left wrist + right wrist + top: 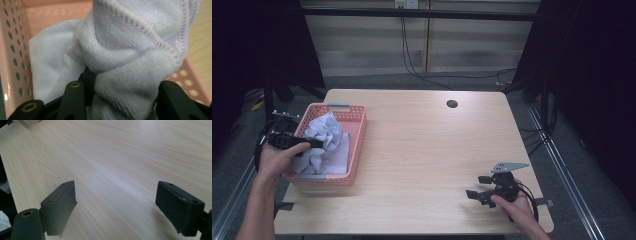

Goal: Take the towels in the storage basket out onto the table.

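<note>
Cloth (pixel 324 136), pale lilac and bunched up, sits in a pink basket (pixel 355 131) at the left side of the worktop (pixel 427 150). The left gripper (pixel 314 143) comes in over the basket's left wall, held in the person's left hand (pixel 279 156), and its jaws are closed on a thick fold of that cloth. In the left gripper view the fold (pixel 125 95) is pinched between the two black jaws, which stand about half apart with the fabric packed between them, and the rest of the cloth billows up in front, its stitched hem (pixel 140 28) running across the top. Part of the cloth is raised in a hump towards the basket's far end while the rest lies on the basket floor. The basket's perforated side (pixel 15 62) runs along the left of that view.

Well apart from all this, near the front right corner of the worktop, the right gripper (pixel 482 189) rests low over the wood in the person's right hand (pixel 517 205), a grey three-cornered plate (pixel 508 166) on top of it. Its jaws stand wide apart with nothing between them; the right gripper view looks past them over bare pale wood (pixel 120 170).

A small round hole (pixel 452 104) marks the worktop near its far edge.
</note>
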{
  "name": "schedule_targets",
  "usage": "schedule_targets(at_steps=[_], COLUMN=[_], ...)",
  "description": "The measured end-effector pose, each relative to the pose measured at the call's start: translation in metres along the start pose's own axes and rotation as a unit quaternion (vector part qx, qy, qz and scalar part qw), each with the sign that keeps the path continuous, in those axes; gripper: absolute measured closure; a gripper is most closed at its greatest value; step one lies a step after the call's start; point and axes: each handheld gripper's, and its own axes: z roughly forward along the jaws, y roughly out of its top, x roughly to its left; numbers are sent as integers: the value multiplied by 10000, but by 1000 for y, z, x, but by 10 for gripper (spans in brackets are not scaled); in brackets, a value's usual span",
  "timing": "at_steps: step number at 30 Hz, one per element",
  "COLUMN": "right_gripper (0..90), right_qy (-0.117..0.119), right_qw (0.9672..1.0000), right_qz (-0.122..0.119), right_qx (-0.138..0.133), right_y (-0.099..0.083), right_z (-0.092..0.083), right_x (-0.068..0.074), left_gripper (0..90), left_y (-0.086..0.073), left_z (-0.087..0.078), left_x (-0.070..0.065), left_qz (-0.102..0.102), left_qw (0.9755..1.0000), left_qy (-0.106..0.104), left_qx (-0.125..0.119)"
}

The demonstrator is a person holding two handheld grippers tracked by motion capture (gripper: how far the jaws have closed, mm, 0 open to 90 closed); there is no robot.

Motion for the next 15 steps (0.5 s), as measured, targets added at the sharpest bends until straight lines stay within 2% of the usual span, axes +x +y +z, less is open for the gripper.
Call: schedule_targets(at_steps=[5, 8, 11, 12, 15], right_gripper=[161, 161, 161, 161, 161], right_qy=[23, 32, 27, 34, 41], right_qw=[10000, 10000, 10000, 10000, 10000], right_qz=[1, 12, 15, 21, 3], right_qx=[8, 15, 23, 18, 19], right_y=[0, 0, 0, 0, 0], right_z=[0, 0, 1, 1, 0], right_x=[0, 0, 0, 1, 1], left_gripper=[578, 578, 578, 578, 578], left_y=[5, 8, 12, 16, 20], left_z=[-9, -12, -15, -18, -23], left_x=[-3, -6, -11, -13, -16], left_qz=[-77, 64, 67, 89, 146], left_qw=[9996, 9995, 9991, 9985, 9980], left_qy=[-122, -199, -275, -336, -396], left_qx=[-242, -219, -310, -417, -460])
